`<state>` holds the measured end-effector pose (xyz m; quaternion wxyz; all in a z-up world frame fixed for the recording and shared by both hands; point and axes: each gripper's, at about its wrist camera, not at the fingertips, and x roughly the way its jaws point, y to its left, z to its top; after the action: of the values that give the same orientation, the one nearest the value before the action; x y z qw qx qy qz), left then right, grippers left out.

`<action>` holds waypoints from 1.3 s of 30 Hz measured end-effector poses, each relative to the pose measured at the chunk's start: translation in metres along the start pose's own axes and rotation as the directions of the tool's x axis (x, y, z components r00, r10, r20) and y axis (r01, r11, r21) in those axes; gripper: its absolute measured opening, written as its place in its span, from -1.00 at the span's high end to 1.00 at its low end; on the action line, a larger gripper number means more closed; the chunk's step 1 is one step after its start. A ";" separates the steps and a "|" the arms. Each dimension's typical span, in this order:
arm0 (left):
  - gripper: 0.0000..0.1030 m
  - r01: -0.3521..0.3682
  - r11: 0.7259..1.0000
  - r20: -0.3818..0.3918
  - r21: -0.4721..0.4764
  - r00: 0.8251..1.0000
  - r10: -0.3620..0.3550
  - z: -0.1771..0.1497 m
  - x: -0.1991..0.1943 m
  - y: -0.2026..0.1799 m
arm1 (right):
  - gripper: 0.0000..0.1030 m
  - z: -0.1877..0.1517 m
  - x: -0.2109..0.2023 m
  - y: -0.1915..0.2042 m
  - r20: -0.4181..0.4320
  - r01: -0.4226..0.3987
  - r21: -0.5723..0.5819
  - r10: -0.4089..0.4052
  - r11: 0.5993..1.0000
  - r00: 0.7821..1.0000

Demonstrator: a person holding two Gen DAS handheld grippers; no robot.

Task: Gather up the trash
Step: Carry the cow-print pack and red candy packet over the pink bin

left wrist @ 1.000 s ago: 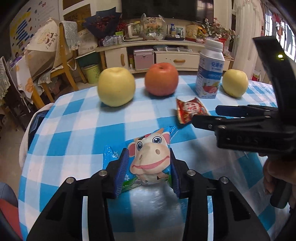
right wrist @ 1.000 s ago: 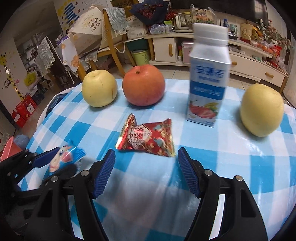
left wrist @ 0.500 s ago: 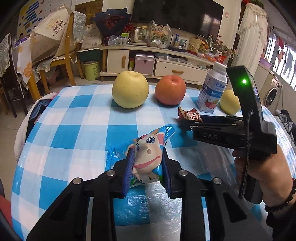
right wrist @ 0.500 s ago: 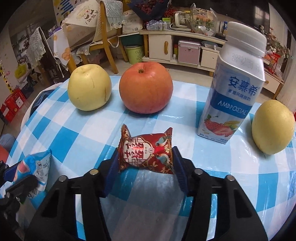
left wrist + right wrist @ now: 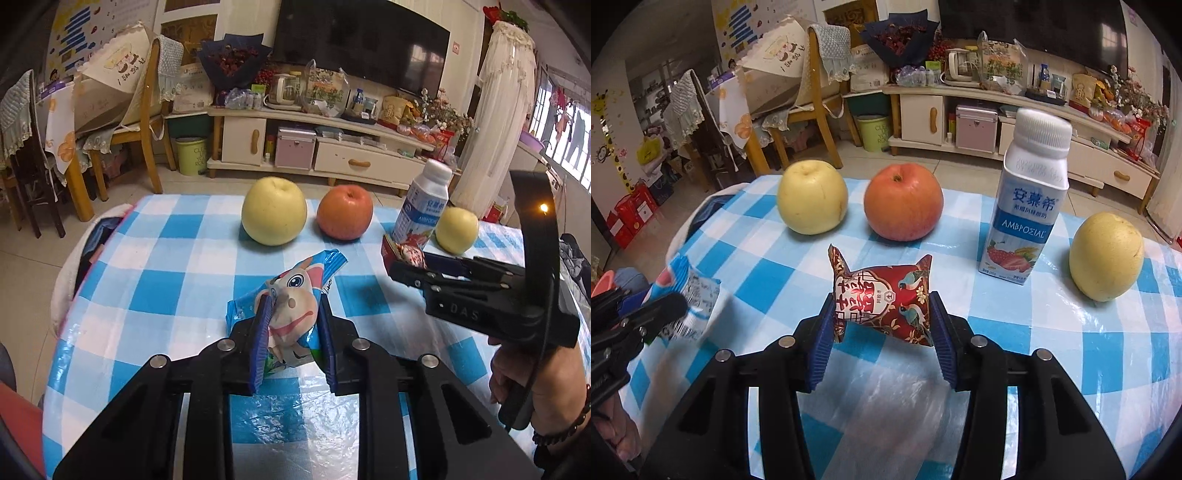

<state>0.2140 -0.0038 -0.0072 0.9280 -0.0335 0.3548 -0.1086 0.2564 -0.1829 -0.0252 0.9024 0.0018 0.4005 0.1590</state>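
Observation:
A blue snack wrapper with a cartoon cow (image 5: 295, 291) is pinched between the pads of my left gripper (image 5: 293, 310), which is shut on it and holds it just above the checked tablecloth. A red printed snack wrapper (image 5: 882, 295) sits between the pads of my right gripper (image 5: 882, 314); the jaws are closing and the pads press on its sides. In the left wrist view the right gripper (image 5: 397, 264) reaches in from the right with the red wrapper (image 5: 404, 253) at its tip. The right wrist view shows the blue wrapper (image 5: 690, 291) at the far left.
On the blue-and-white checked table (image 5: 1071, 350) stand a yellow apple (image 5: 812, 202), a red apple (image 5: 903, 206), a white yogurt bottle (image 5: 1027, 206) and another yellow fruit (image 5: 1106, 256). Beyond the table's far edge are a wooden chair (image 5: 147, 122), a green bin (image 5: 190, 155) and a low cabinet.
Both grippers closed on their wrappers, the left on the cow wrapper and the right on the red one. Both then rose with the wrappers off the cloth.

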 end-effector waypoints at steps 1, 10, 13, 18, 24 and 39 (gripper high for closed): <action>0.49 -0.001 1.000 0.008 -0.005 1.000 0.001 0.002 -0.005 0.001 | 0.04 0.000 -0.006 0.003 0.008 -0.006 -0.003 0.006 1.000 1.000; 0.50 -0.029 0.999 0.054 -0.027 0.998 0.031 0.009 -0.053 0.010 | 0.04 0.008 -0.058 0.040 0.066 -0.056 -0.047 0.059 0.997 0.996; 0.50 -0.038 0.999 0.076 -0.022 0.996 0.040 0.013 -0.075 0.009 | 0.04 0.010 -0.076 0.056 0.082 -0.072 -0.067 0.077 0.995 0.994; 0.50 -0.063 0.998 0.109 -0.027 0.992 0.066 0.016 -0.112 0.015 | 0.04 0.014 -0.105 0.083 0.113 -0.091 -0.098 0.102 0.991 0.988; 0.50 -0.100 0.994 0.134 -0.051 0.985 0.106 0.011 -0.150 0.030 | 0.04 0.016 -0.132 0.113 0.139 -0.118 -0.128 0.136 0.985 0.981; 0.50 -0.213 0.969 0.192 -0.123 0.953 0.234 -0.005 -0.238 0.094 | 0.05 0.029 -0.164 0.218 0.158 -0.205 -0.252 0.249 0.946 0.955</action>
<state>0.0547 0.1414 0.1311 0.9631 -0.0510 0.2635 0.0191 0.1118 -0.0193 0.1412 0.9056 -0.0427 0.2890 0.3073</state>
